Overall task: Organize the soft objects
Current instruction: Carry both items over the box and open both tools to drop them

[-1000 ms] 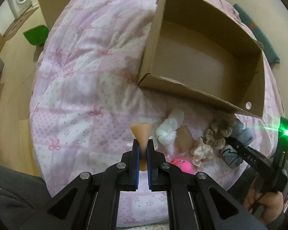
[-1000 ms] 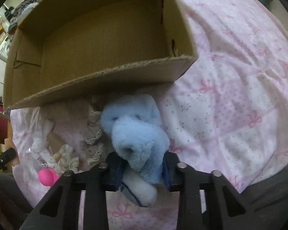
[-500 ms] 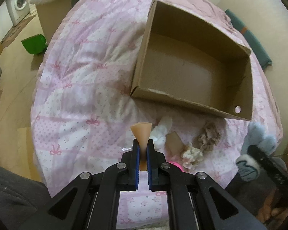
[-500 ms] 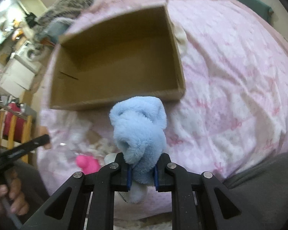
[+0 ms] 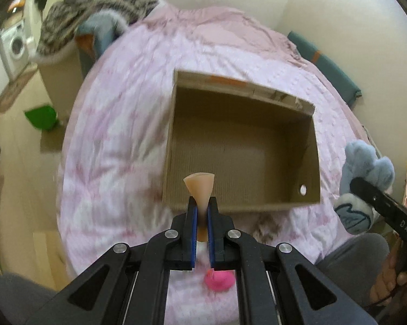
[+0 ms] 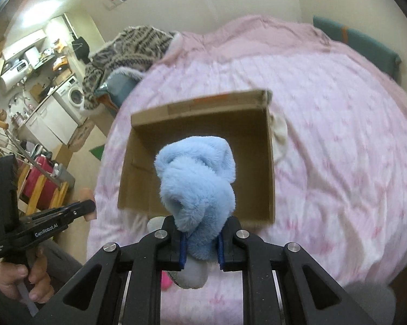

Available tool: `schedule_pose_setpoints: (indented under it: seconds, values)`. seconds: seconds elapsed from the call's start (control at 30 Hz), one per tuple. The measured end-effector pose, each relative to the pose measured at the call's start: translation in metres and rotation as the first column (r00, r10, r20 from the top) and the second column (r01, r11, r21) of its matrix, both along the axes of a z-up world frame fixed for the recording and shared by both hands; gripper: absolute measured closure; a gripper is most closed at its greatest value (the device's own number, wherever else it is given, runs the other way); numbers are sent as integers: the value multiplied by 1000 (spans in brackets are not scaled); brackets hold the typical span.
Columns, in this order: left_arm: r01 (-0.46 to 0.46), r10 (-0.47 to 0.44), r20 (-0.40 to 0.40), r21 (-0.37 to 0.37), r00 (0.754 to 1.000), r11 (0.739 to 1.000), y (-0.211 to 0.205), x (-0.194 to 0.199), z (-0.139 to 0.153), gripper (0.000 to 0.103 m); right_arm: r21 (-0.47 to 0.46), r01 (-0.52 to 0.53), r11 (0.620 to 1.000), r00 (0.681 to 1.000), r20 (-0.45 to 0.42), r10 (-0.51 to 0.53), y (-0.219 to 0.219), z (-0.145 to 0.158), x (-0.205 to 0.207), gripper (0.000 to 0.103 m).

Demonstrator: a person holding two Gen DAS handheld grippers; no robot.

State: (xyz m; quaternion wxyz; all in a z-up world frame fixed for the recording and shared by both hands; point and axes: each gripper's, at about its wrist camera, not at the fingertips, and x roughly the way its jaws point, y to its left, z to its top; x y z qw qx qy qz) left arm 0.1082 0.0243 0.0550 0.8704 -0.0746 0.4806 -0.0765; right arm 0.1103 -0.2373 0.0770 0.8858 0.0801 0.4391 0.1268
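An open cardboard box (image 5: 309, 162) (image 6: 270, 168) lies on the pink quilt, with nothing visible inside it. My left gripper (image 5: 200, 211) is shut on a small peach-coloured sponge (image 5: 199, 187), held up in front of the box's near wall. My right gripper (image 6: 200, 239) is shut on a fluffy light-blue plush (image 6: 198, 178) raised before the box; in the left wrist view the same plush (image 5: 366, 162) shows at the right edge. A pink toy (image 5: 219, 280) and a brownish scrunchie (image 5: 265, 226) lie on the quilt below the box.
The pink patterned quilt (image 6: 339, 140) covers a bed. A striped knitted blanket (image 6: 133, 46) is heaped at its far left corner. A white cloth (image 6: 279, 135) lies beside the box's right wall. A green bin (image 5: 41, 117) stands on the floor to the left.
Both grippers have risen with their loads, so the box and bed look smaller and lower. The blue plush has come up off the quilt, and the pile of soft things has dropped mostly out of sight.
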Motion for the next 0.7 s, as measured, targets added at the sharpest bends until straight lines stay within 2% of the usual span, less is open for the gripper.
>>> schedule_pose_setpoints:
  seconds: [0.23, 0.5, 0.7]
  values:
    - [31, -32, 38, 28, 999, 999, -19, 38, -8, 97, -1, -3, 1000, 997, 72, 3, 0, -9, 32, 85]
    - [72, -73, 24, 47, 997, 996, -36, 65, -50, 97, 7, 13, 1000, 999, 36, -13, 3, -56, 54, 85]
    - [56, -56, 5, 68, 998, 996, -31, 70, -69, 97, -62, 11, 998, 1000, 7, -11, 15, -79, 52, 85]
